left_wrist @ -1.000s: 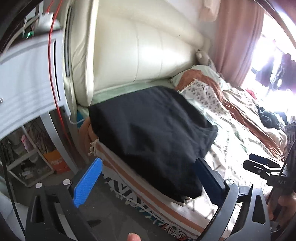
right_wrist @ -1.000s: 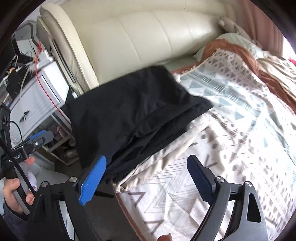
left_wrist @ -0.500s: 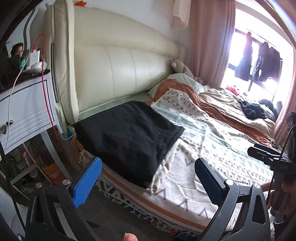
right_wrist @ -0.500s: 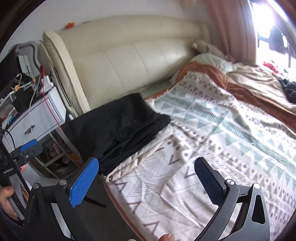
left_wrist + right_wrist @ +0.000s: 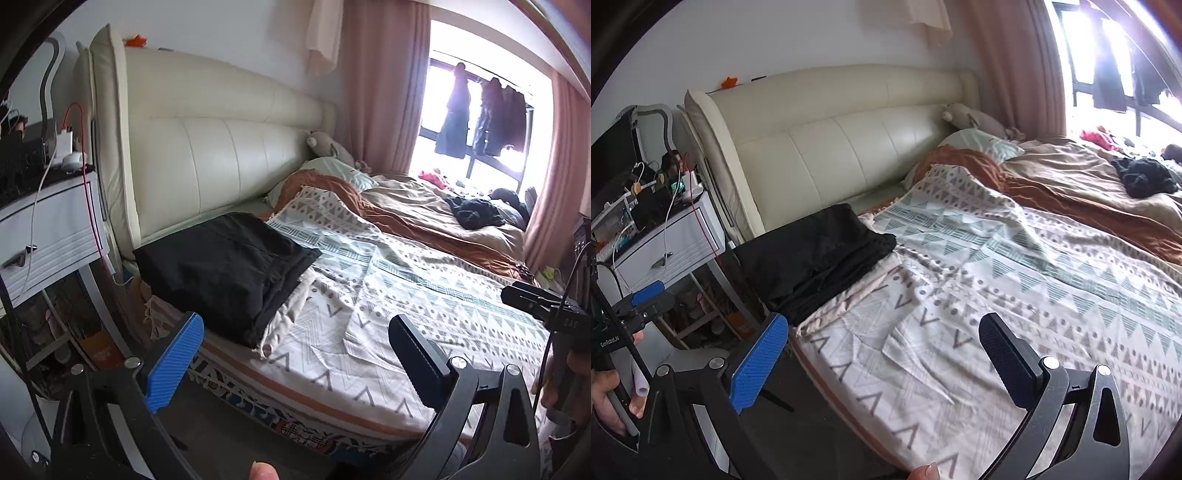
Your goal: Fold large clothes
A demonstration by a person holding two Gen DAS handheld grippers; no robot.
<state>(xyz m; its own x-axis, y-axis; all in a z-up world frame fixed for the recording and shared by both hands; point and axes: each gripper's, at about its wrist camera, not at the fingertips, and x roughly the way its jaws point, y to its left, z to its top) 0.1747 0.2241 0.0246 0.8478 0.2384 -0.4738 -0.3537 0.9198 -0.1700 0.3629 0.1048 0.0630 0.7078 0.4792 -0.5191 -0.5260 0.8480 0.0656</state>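
A folded black garment [image 5: 229,269] lies on the near corner of the bed, by the cream headboard; it also shows in the right wrist view [image 5: 820,254]. My left gripper [image 5: 295,354] is open and empty, held back from the bed's edge, well short of the garment. My right gripper [image 5: 882,354] is open and empty too, above the patterned blanket's edge, to the right of the garment. Another crumpled dark garment [image 5: 474,214] lies far across the bed near the window, also in the right wrist view [image 5: 1145,175].
A patterned white blanket [image 5: 406,280] and a brown one [image 5: 417,221] cover the bed. A cream padded headboard [image 5: 221,155] stands behind. A white nightstand [image 5: 48,229] with cables stands left of the bed. Pink curtains [image 5: 380,85] and hanging clothes are at the window.
Both grippers have pulled back and up from the black garment, which now looks smaller and farther. More of the bed and window has come into view.
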